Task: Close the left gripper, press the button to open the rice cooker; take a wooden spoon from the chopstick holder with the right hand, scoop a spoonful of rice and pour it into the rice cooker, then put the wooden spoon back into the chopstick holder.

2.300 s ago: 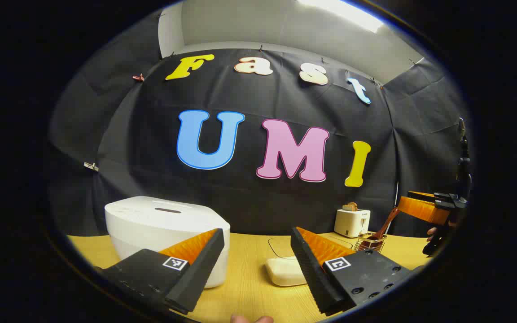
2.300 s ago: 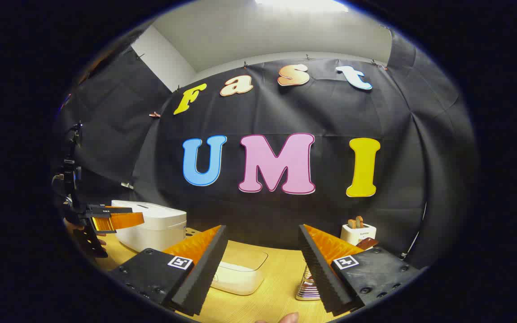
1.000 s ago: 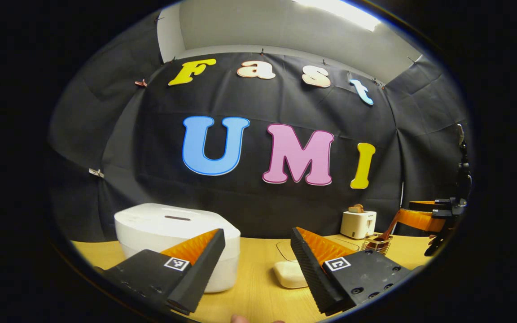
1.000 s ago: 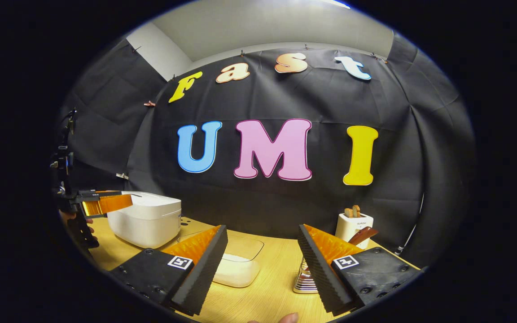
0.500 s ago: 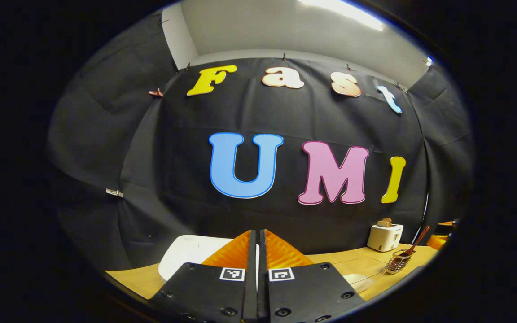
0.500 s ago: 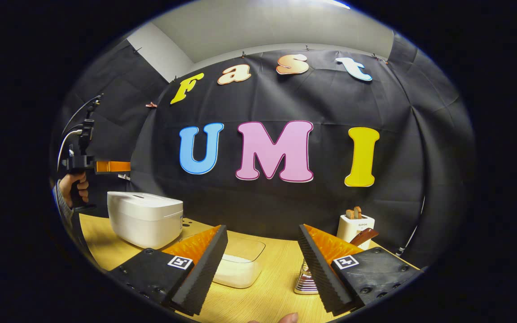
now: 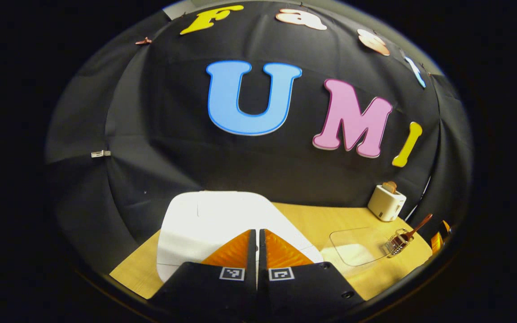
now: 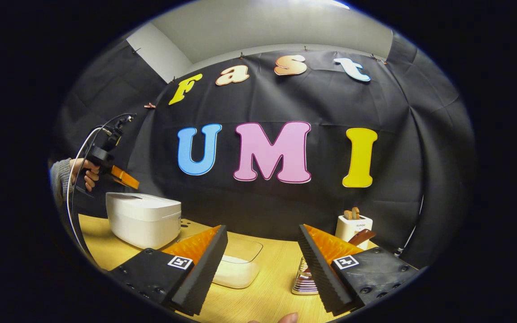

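Left gripper (image 7: 257,233) is clenched, its two fingers pressed flat together with nothing between them, poised over the near edge of the white rice cooker (image 7: 222,220), whose lid is down. From the left gripper view we look down on the flat lid; whether the tips touch it cannot be told here. The right gripper view settles that from the side: the left gripper (image 8: 126,179) sits tilted downward above the cooker's (image 8: 144,220) far left corner, clear of the lid, with a hand (image 8: 83,172) and grey sleeve around its handle.

Right gripper (image 8: 263,251) is released, fingers spread wide, nothing between them, held low over the wooden table (image 8: 267,291). Between and beyond its fingers lies the clear rice container (image 8: 236,269) with white rice in it. The chopstick holder (image 8: 303,280), a shiny ribbed base, is half hidden behind the right finger, and just the dark end of the wooden spoon (image 8: 362,235) pokes out above it. The left gripper view shows the holder (image 7: 397,242) far right as a wire basket, the spoon (image 7: 418,224) leaning out of it, the container (image 7: 352,246) just beside. A white toaster (image 8: 352,226) with bread stands at the back wall.
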Demonstrator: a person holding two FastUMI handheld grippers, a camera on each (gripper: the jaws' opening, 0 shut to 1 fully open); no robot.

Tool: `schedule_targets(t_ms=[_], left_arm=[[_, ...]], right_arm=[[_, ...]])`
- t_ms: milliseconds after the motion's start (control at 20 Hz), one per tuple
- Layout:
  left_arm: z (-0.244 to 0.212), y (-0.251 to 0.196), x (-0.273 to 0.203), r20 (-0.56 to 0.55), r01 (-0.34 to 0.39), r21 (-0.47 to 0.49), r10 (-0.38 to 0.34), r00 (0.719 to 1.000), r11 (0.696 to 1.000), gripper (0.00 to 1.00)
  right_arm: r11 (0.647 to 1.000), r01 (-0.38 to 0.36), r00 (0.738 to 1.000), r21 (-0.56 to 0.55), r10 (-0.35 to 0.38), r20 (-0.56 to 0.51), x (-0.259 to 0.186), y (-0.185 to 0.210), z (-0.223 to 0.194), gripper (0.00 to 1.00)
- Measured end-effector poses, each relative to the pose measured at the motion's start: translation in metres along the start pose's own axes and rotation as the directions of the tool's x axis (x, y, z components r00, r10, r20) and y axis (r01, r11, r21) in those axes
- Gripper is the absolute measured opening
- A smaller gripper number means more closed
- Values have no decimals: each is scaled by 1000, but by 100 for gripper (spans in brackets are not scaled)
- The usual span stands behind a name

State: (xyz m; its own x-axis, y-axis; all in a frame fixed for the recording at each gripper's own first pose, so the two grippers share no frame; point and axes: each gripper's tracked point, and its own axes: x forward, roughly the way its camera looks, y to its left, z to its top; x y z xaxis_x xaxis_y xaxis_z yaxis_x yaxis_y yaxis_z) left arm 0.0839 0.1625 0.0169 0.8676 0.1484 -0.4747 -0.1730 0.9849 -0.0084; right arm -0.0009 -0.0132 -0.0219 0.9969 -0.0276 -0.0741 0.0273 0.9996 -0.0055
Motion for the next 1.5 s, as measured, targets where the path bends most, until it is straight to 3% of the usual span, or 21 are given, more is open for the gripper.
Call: schedule_targets(t_ms=[150, 500, 750, 900, 1000, 1250, 1500], left_arm=[[-12, 10, 12, -64, -37, 8, 37, 997, 999, 5], [-28, 10, 22, -140, -41, 6, 42, 989, 999, 6], [-26, 4, 19, -170, -79, 94, 94, 981, 992, 6], [15, 1, 16, -16, -108, 126, 111, 994, 986, 6], [45, 3, 8, 107, -141, 163, 125, 986, 976, 6], [93, 8, 10, 268, -224, 263, 152, 951, 938, 6], [123, 7, 0, 422, -238, 216, 129, 897, 947, 5]], right_arm=[[1000, 8, 1000, 8, -8, 1, -1, -5, 1, 97], [1000, 12, 1000, 16, -12, 10, -2, -7, 6, 97], [1000, 14, 1000, 12, -14, 28, -7, -8, 15, 97], [999, 33, 999, 17, -34, 39, -9, -18, 18, 97], [999, 39, 998, 23, -40, 40, -10, -21, 18, 97], [999, 46, 998, 13, -46, 49, -9, -23, 22, 97], [998, 56, 997, 6, -57, 50, -9, -30, 22, 98]])
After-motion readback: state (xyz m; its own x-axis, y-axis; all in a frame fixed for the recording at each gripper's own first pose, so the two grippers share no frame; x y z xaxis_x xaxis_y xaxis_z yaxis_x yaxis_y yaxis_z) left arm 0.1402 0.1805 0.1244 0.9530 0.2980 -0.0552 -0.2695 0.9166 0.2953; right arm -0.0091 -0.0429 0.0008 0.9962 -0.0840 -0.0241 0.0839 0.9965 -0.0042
